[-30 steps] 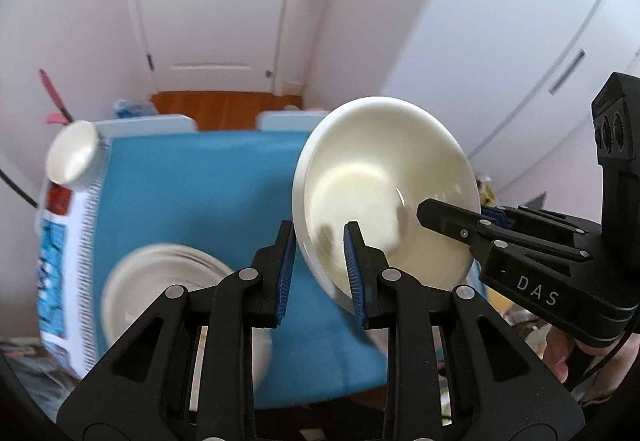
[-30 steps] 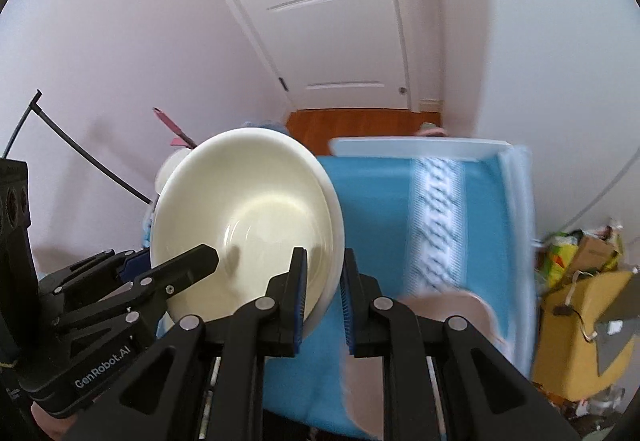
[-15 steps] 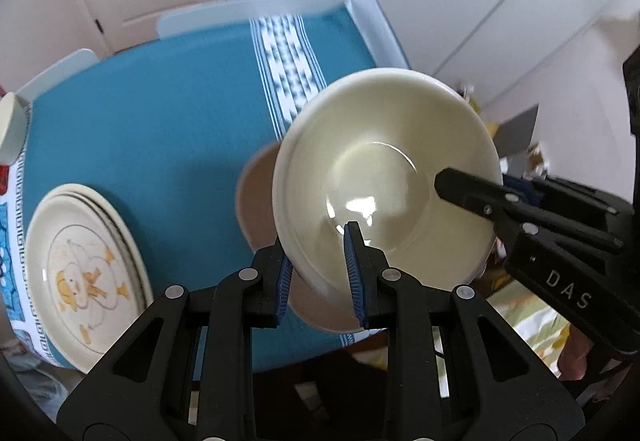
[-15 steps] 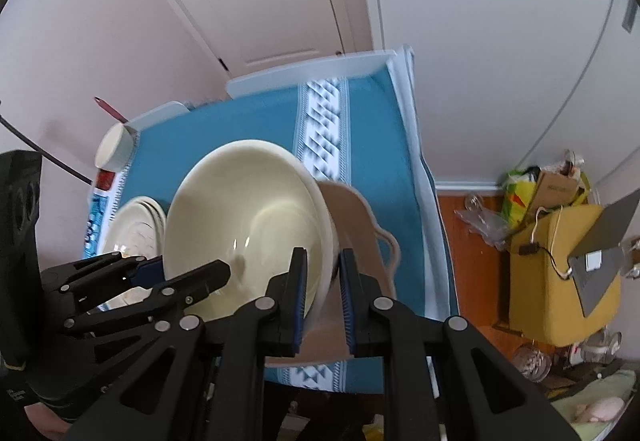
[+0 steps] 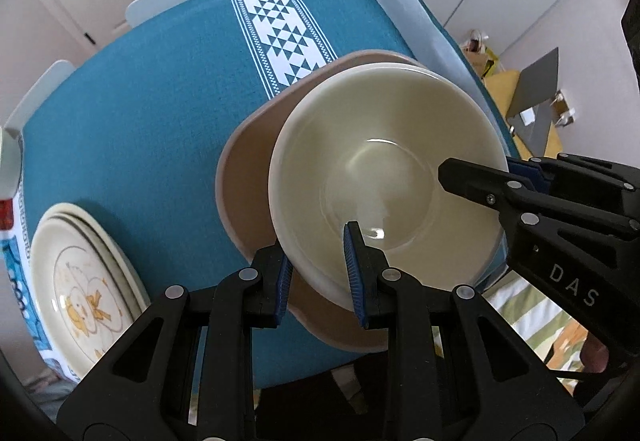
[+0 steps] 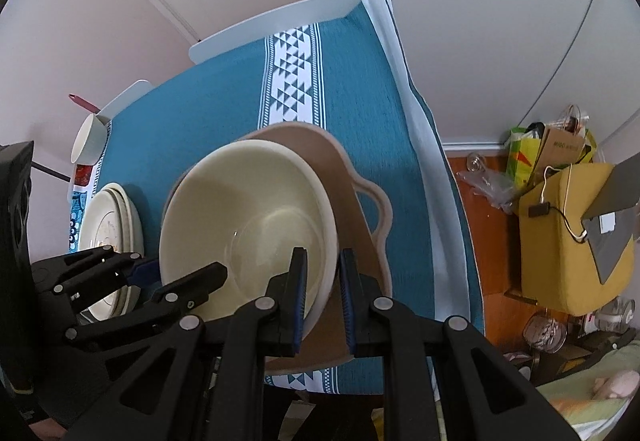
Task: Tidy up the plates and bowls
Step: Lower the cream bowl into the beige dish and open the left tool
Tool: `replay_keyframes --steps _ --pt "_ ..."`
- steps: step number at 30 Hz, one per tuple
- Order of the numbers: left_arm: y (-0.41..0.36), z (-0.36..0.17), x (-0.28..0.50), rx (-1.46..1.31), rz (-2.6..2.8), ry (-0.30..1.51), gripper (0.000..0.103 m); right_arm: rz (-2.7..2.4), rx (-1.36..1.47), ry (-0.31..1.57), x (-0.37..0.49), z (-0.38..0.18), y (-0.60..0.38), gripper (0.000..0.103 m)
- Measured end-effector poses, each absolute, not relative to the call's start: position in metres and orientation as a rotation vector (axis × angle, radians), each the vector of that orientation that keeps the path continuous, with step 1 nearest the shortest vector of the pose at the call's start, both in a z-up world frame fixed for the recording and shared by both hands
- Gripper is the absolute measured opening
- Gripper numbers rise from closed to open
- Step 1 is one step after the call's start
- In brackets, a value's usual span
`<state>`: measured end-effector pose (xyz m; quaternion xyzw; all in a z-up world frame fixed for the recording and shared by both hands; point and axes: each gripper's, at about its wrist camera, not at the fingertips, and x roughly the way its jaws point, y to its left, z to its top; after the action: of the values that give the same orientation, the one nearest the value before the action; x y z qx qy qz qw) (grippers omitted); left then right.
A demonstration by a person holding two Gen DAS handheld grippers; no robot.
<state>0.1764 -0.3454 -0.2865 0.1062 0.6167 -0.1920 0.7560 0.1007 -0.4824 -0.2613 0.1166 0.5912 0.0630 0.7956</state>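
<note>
Teal tablecloth (image 5: pixel 140 101) is the backdrop; both the left gripper (image 5: pixel 318 273) and right gripper (image 6: pixel 322 301) pinch opposite rims of the cream bowl (image 5: pixel 384 177), keeping it level over the tan handled bowl (image 6: pixel 356 201), probably for nesting; duck plates (image 5: pixel 80 289) sit stacked aside

Left gripper (image 5: pixel 318 273), right gripper (image 6: pixel 322 295): jaws clamped.

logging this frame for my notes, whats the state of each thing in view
cream bowl: upright, empty, gripped at its rim from two sides, over the tan dish
left tongs: shut on the bowl's near rim
right tongs: shut on the bowl's rim
tan dish: on the cloth, under the bowl
duck plates: stacked, face up
white cup: tipped on its side
</note>
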Motion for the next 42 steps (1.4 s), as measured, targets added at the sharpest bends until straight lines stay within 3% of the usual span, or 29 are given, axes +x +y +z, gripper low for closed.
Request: replay_keyframes --steps 24,37,42 --pt "-0.345 -0.296 0.183 0.289 -0.403 1.360 0.022 0.124 0.281 1.332 0.103 -0.282 -0.481 0.015" --pt "-0.344 -0.260 0.191 0.278 -0.403 1.313 0.022 0.109 0.281 1.283 0.102 -0.258 -0.488 0.015" --pt "-0.321 -0.215 0.187 0.192 -0.393 1.218 0.022 0.149 0.283 1.187 0.097 -0.219 -0.492 0.015"
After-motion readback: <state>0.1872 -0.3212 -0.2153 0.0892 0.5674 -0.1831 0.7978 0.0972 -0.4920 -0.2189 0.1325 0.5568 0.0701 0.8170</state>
